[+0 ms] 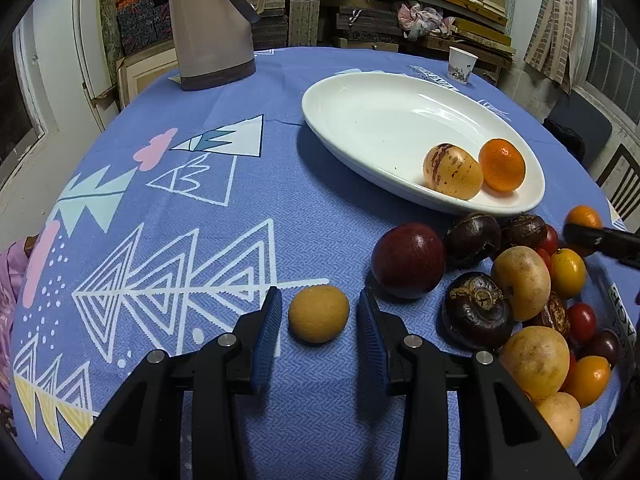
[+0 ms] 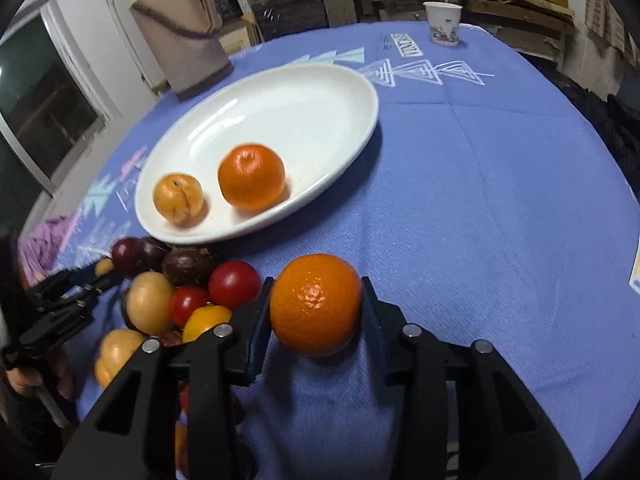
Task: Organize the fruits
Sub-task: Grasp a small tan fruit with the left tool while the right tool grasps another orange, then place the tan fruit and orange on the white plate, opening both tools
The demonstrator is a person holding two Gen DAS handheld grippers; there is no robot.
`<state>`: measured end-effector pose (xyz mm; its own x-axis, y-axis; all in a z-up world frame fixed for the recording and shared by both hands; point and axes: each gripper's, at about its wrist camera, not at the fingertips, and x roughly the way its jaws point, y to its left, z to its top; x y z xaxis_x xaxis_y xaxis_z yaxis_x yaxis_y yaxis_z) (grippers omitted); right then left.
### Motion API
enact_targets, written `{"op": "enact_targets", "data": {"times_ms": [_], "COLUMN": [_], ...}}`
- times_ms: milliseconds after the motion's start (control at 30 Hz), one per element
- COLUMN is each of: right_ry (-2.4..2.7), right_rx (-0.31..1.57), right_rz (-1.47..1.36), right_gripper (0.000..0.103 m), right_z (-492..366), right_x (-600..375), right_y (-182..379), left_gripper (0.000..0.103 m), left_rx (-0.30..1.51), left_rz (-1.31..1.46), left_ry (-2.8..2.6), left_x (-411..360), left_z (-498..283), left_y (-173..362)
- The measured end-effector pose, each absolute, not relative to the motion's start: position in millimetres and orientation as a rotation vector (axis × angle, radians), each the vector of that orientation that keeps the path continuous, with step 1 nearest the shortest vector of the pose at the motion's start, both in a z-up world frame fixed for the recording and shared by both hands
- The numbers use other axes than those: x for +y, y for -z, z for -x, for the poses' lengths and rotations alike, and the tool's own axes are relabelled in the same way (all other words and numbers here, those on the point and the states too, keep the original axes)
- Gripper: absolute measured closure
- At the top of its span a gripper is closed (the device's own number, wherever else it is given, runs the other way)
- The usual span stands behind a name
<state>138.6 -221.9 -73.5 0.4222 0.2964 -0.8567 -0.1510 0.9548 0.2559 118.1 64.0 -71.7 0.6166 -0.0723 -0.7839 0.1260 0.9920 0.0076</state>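
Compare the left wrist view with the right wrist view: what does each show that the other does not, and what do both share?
Only the left wrist view shows the left tool open around a small tan fruit, with gaps either side, beside a dark red plum.

Only the right wrist view shows the right tool with an orange between its pads; whether both pads press is unclear.

Both show the white oval dish holding a mandarin and a striped yellow fruit, the paper cup, the beige jug and the blue tablecloth.

One white dish (image 1: 360, 92), two fruits in it, one paper cup (image 1: 461, 65)
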Motion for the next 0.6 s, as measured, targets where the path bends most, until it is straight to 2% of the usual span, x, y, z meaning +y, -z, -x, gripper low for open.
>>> {"op": "enact_targets", "data": {"times_ms": [33, 67, 367, 600], "right_ry": [-0.287, -0.29, -0.317, -0.339], "right_rx": [1.094, 1.089, 1.069, 1.052], "right_rz": [-0.15, -0.151, -0.153, -0.132], "right_gripper": [0.063, 0.063, 0.063, 0.063], "right_z": [-137, -136, -130, -132], "right_x": [-224, -225, -226, -219], "right_y": [70, 67, 57, 46], "left_gripper": [0.066, 0.075, 0.075, 0.075], "left_rx": [0.897, 0.894, 0.892, 0.823], "left_rz": [-0.066, -0.064, -0.053, -0.083], "left_ry": [0.114, 0.12, 0.136, 0.136], "left_x": [64, 64, 62, 51], "left_z": [-118, -118, -111, -115], "left_y": [72, 71, 63, 28]}}
